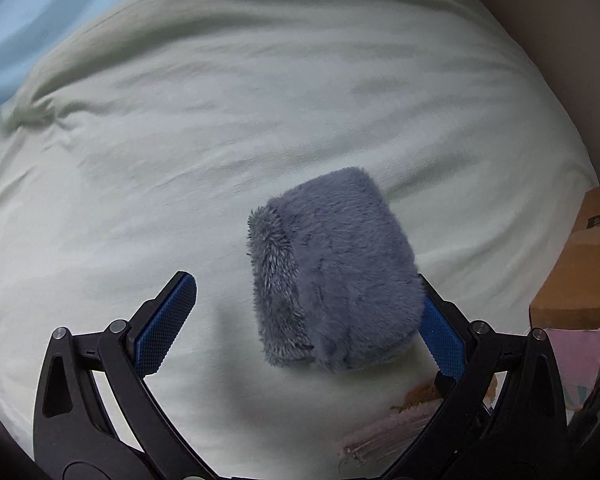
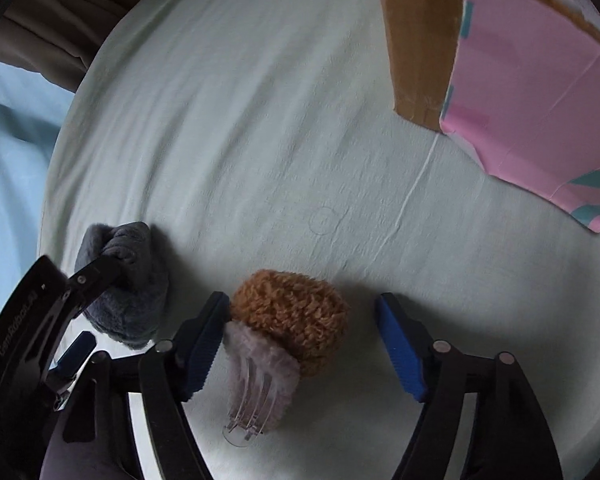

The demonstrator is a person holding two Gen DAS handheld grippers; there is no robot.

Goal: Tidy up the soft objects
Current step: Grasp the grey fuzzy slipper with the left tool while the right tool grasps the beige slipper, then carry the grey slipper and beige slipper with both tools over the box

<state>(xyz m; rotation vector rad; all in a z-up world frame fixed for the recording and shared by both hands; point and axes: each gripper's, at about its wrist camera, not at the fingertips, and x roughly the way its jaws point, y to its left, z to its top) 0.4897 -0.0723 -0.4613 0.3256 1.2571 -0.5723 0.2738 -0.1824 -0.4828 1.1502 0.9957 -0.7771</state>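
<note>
One cardboard box [image 2: 420, 40] sitting on the bed sheet [image 2: 260, 120], inside hidden, left gripper [image 1: 312, 320] spread wide, gray fluffy thing [image 1: 332, 272] touching one finger, right gripper [image 2: 304, 344] spread around one brown fluffy thing [image 2: 296, 316] and one pink hair clip [image 2: 260, 372].

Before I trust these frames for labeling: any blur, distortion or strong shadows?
Left wrist view: strong fisheye curvature, dark corners, the grey plush piece fairly sharp, soft shadow beneath. Right wrist view: same bulge, dim light, sheet smeared, brown plush piece casting a soft shadow.
</note>
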